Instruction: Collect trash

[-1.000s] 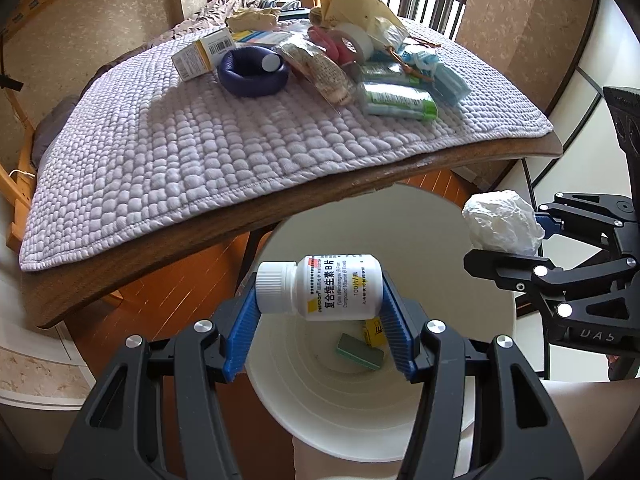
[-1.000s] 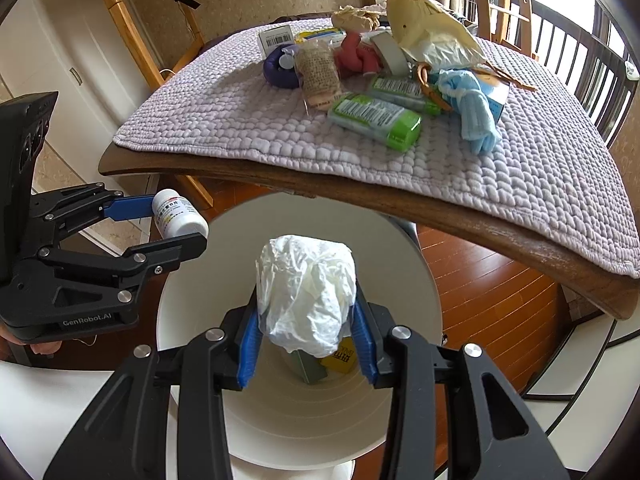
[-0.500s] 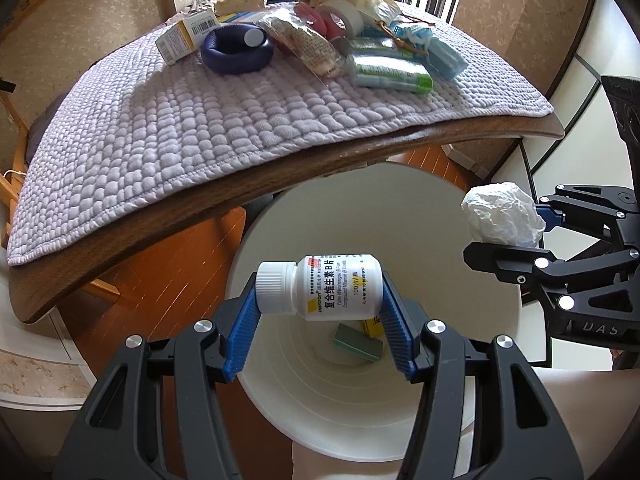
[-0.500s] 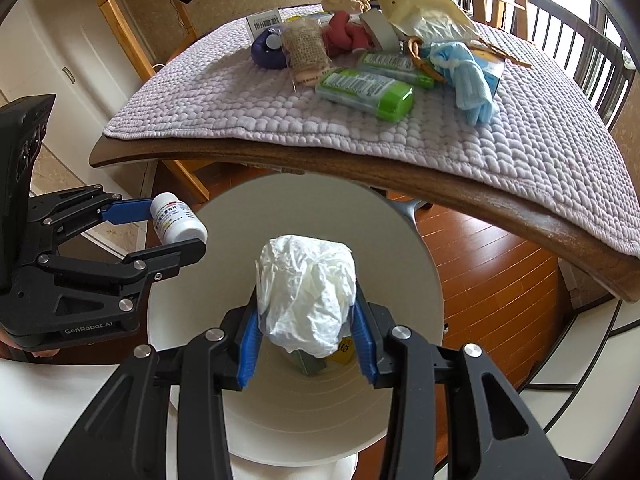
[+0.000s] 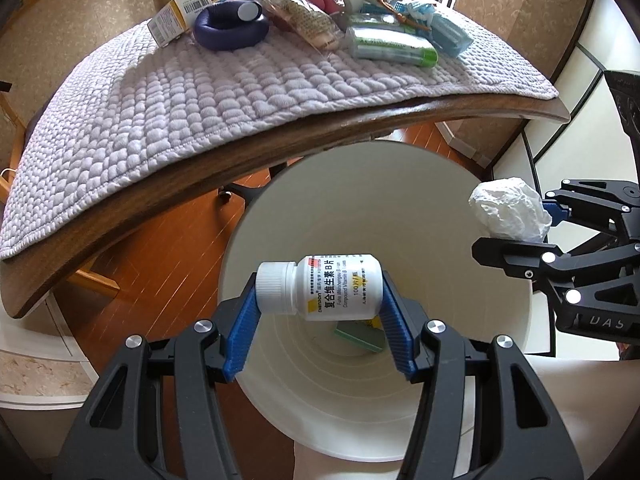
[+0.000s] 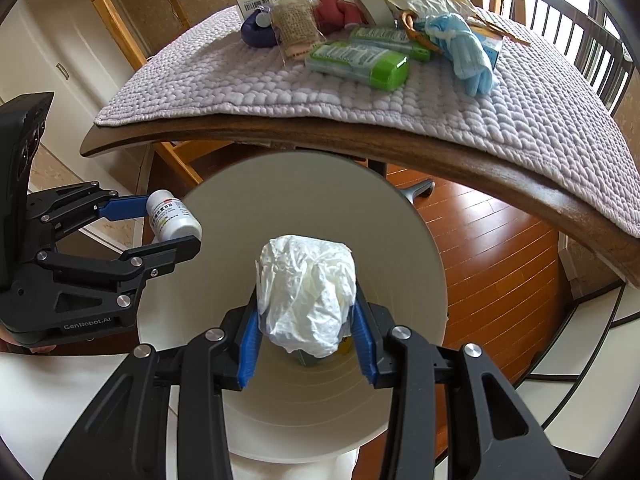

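The vitamin bottle [image 5: 328,286] is clamped sideways in the left gripper [image 5: 320,304]; the crumpled white bag [image 6: 306,292] is clamped in the right gripper [image 6: 306,320]. Both are held directly above the open white bin [image 5: 400,200], so release is judged sufficient.

Wooden table [image 5: 280,148] right across the top of both views, its rounded dark edge curving overhead. A lilac quilted cloth [image 5: 180,92] covers nearly all of it (only the rim shows bare). Underneath, reddish plank floor [image 5: 160,264], and a black chair leg with a caster [image 5: 230,192] pokes out from below the table. Beyond the far side, a dark slat-backed chair [image 6: 580,28]. Far left, what looks like a pale door [image 6: 62,70].
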Tool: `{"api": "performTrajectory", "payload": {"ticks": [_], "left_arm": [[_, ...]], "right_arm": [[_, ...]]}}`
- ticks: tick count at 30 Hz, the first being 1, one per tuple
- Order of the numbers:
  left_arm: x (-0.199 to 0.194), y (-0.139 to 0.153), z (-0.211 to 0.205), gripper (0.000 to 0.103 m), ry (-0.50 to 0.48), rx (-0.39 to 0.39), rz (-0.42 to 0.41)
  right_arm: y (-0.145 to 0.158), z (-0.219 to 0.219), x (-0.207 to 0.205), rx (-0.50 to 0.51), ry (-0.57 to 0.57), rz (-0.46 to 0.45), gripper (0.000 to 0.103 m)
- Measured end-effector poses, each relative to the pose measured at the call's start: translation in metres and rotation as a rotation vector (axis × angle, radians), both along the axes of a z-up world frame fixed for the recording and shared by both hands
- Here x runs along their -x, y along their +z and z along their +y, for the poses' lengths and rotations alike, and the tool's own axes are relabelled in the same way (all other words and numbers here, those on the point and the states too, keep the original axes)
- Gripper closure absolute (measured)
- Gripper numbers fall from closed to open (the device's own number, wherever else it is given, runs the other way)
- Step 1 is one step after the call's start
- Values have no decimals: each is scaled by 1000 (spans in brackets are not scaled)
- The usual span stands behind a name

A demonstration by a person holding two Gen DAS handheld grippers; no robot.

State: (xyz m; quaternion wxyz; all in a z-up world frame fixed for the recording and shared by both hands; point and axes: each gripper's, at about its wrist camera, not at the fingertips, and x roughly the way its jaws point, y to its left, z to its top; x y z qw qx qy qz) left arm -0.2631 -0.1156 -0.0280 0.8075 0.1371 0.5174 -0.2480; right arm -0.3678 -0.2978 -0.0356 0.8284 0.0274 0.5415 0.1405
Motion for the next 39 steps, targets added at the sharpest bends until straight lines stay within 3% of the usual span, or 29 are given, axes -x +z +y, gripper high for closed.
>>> {"api": "performTrajectory", "payload": {"ticks": [27, 29, 30, 31, 32, 39], "left_arm": [[1, -34, -10, 45, -14, -56, 24], [1, -35, -11, 44, -12, -59, 24], [1, -36, -11, 42, -8, -59, 23], [0, -35, -10, 34, -5, -56, 22], [1, -34, -9, 30, -2, -52, 15], [-3, -19, -1, 30, 12, -47, -26]], "right_arm": [[-27, 14, -7, 30, -9, 59, 64], [-28, 14, -7, 31, -14, 62, 56], [-28, 14, -7, 32, -21, 60, 46], [-27, 13, -6, 31, -27, 55, 39], [-26, 13, -6, 31, -32, 48, 37], [-16, 6, -6, 36, -71, 12, 21]]}}
